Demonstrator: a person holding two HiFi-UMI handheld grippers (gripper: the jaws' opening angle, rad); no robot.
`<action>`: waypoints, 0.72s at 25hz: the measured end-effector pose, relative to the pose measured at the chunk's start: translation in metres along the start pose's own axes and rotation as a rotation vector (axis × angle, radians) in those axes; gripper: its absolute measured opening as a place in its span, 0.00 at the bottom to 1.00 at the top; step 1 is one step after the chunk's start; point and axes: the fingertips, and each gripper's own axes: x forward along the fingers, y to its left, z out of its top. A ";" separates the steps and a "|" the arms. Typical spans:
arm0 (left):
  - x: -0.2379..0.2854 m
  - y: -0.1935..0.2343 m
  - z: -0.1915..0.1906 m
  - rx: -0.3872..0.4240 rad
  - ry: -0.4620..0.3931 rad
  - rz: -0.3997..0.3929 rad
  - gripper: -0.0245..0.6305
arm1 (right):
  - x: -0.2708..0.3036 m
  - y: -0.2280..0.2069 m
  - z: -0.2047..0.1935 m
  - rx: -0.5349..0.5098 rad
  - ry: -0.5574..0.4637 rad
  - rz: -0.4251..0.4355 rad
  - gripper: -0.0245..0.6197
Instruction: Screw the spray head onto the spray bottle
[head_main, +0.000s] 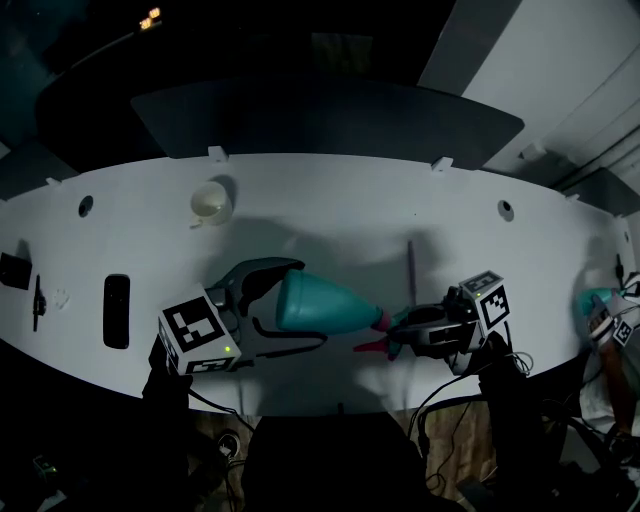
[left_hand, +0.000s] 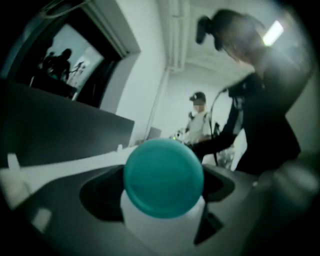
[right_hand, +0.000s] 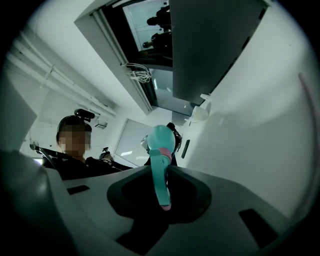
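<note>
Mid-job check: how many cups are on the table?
1. The white cup stands on the table's far side, left of centre, beyond the left claw. The dark table ends could hide another.

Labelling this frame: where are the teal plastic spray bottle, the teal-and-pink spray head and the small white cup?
teal plastic spray bottle (head_main: 320, 305): head view, mid-body.
teal-and-pink spray head (right_hand: 161, 175): right gripper view, teal stem.
small white cup (head_main: 210, 203): head view, its inside.

Dim room — a long white table (head_main: 350, 200) backed by a dark panel (head_main: 320, 120).
</note>
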 end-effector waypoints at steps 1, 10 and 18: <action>-0.001 0.002 0.004 -0.072 -0.045 -0.015 0.71 | 0.002 0.000 -0.001 -0.005 0.017 -0.002 0.16; -0.010 -0.018 0.011 0.313 0.072 -0.025 0.71 | 0.014 0.007 0.001 0.015 0.067 0.047 0.16; -0.017 -0.032 0.028 1.250 0.369 0.111 0.71 | 0.023 0.026 0.001 0.059 0.032 0.246 0.16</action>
